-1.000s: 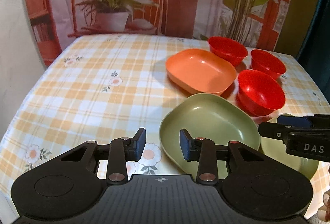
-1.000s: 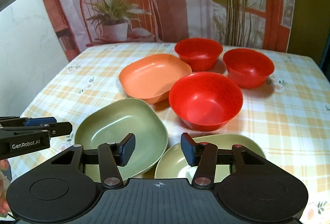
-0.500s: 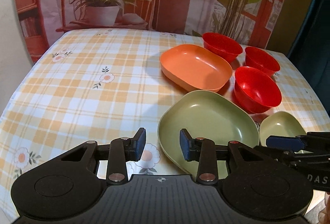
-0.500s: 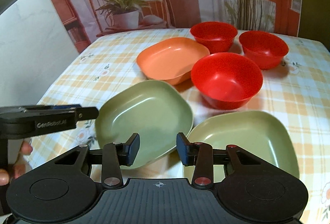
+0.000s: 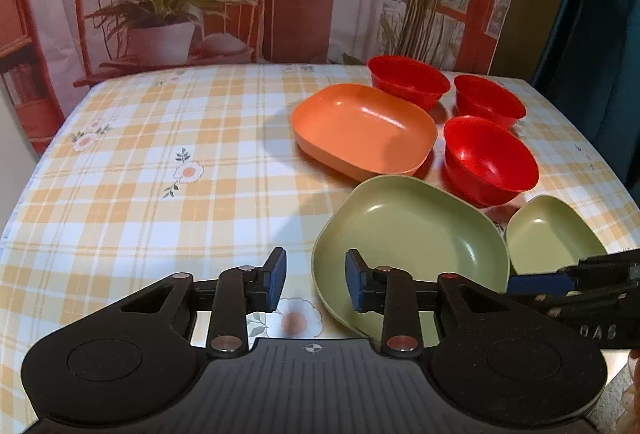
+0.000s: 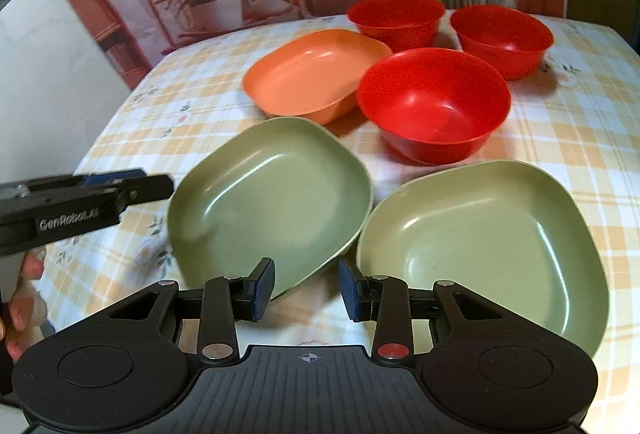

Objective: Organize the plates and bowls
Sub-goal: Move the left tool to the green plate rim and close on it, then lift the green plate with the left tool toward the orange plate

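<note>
- Landmark: the left green plate (image 6: 272,202), lying flat on the checked cloth of the bench (image 5: 160,174); all positions below are given relative to it.
- Right green plate (image 6: 484,246): immediately to the landmark's right, rims touching or nearly so; the exact contact cannot be resolved.
- Orange plate (image 6: 316,74): just behind the landmark, its near rim close to the landmark's far rim.
- Near red bowl (image 6: 434,102): behind and to the right of the landmark, beside the orange plate. Two further red bowls, the far-left red bowl (image 6: 396,16) and the far-right red bowl (image 6: 502,38), stand farther back still. Nothing is stacked yet.
- Left gripper (image 5: 312,280): jaws apart and empty, hovering at the landmark's near-left rim; one finger lies over the cloth, the other over the plate's edge.
- Right gripper (image 6: 306,288): jaws likewise apart and holding nothing, poised above the gap where the landmark's near-right rim meets the right green plate.
- Risk 1 (judgement): closing over that gap could pinch both green rims at once, or catch neither, because the two edges lie so close together.
- Risk 2 (judgement): a thin, sloped plastic rim gripped near one corner may pivot or slip, tipping the plate as it lifts.
- Risk 3 (judgement): a lifted or pushed green plate could nudge the orange plate or the near red bowl, since all sit crowded behind the landmark.
- Risk 4 (judgement): both tools converge on one plate, so they may collide.
</note>
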Available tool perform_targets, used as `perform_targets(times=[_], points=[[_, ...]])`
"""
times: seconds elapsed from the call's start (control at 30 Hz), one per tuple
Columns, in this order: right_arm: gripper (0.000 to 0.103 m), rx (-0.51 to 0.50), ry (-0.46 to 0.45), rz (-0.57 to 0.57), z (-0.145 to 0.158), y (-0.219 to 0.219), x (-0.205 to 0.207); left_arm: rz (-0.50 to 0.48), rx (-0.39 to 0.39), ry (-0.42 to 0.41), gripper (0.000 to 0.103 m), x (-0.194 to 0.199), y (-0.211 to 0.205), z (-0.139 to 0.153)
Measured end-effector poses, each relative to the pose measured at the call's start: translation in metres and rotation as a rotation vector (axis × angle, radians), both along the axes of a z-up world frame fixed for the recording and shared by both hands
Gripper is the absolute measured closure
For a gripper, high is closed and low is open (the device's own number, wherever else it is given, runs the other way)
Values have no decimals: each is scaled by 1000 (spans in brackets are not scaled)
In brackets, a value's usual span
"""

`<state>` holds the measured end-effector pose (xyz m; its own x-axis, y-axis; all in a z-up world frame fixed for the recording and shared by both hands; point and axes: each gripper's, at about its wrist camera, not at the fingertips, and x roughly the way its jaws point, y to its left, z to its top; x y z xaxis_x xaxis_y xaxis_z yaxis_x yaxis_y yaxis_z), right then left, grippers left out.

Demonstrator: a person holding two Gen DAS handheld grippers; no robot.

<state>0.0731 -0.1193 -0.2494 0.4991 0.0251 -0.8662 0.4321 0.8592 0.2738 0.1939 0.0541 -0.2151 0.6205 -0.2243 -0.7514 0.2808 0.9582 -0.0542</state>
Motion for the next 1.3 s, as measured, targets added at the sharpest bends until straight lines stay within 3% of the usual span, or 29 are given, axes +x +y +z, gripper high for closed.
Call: perform_targets(times=[0.1,0.4,0.63,1.3], points=[[76,4,3,-20,-2,-5,3,1,-21,30,79,5,4,-6],[79,-26,19,-32,-8,-11,16,-6,-35,50,90,11,4,-14],[87,-50,25,-35,-11,-18,26,-4,-35,64,92,13,3,-20],[88,-111,14,-8,-21,-43,50,9,-41,87,94,19,3,-26]])
